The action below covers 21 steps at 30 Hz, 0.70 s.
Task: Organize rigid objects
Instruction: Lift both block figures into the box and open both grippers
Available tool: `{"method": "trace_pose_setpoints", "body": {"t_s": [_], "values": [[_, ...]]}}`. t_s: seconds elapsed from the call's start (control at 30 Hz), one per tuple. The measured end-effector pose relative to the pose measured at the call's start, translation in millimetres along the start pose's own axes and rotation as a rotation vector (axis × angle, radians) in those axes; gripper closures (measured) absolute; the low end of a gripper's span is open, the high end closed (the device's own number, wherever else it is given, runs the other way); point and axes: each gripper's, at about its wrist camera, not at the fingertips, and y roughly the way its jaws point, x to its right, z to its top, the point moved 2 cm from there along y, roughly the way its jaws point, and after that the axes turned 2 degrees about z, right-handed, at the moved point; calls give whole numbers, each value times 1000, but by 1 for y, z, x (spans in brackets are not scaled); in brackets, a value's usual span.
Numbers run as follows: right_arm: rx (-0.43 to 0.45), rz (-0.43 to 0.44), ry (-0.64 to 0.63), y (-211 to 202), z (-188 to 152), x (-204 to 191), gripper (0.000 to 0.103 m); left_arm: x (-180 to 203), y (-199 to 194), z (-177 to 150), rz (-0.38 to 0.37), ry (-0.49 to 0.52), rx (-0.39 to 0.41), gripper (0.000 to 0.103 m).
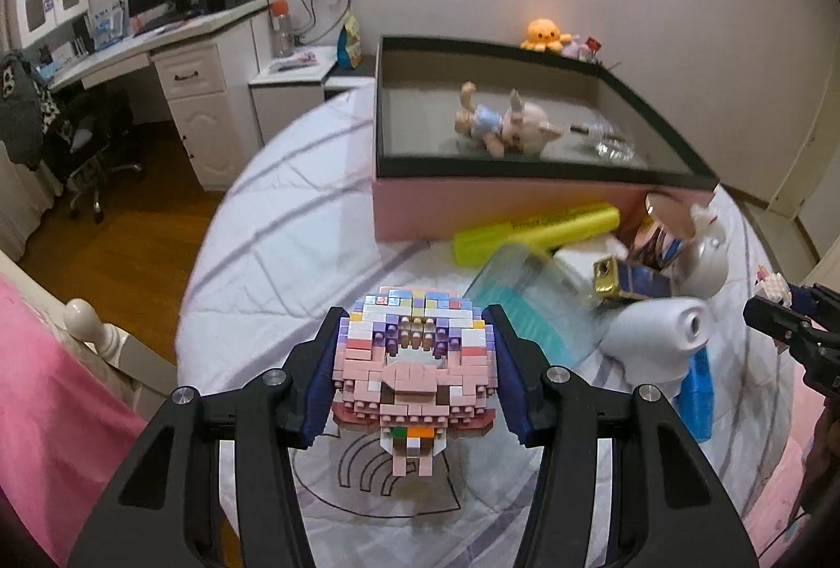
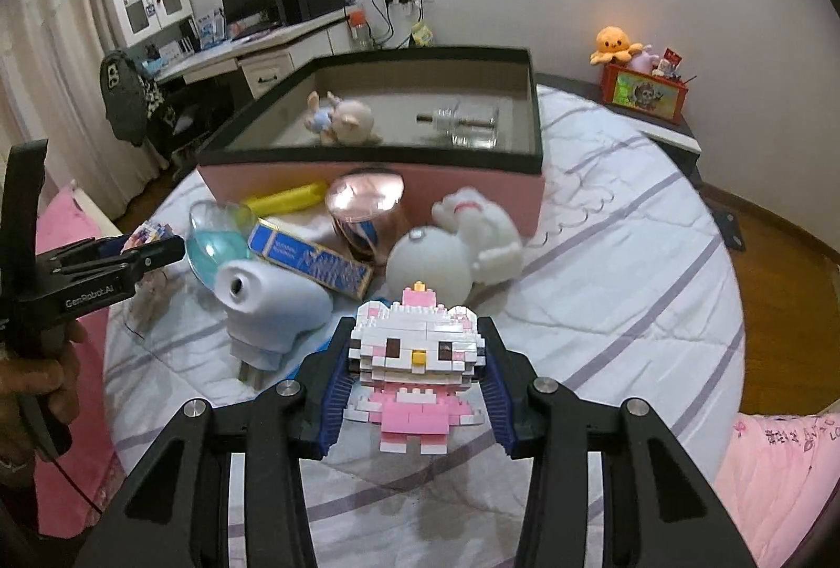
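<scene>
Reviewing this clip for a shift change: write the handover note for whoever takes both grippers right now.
Left gripper: shut on the pink brick figure, held above the bed.
Right gripper: shut on the white brick cat, also lifted.
Done: pig doll and clear bottle lie in the pink box.
Left: both brick figures, then the pile before the box: yellow tube, blue carton, copper-lidded jar, white dryer-shaped device.

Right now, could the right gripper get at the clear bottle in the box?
Probably not yet: the right gripper is shut on the white cat block figure. The clear bottle lies uncovered in the open box, so the way looks free otherwise.
</scene>
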Motion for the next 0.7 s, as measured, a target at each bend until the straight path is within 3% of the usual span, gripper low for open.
{"method": "trace_pose_setpoints", "body": {"t_s": [0.33, 0.7], "values": [[89, 24, 2, -14, 38, 6, 58, -4, -23, 34, -4, 2, 92, 51], [191, 23, -36, 15, 137, 2, 58, 12, -9, 134, -35, 15, 242, 50]]}}
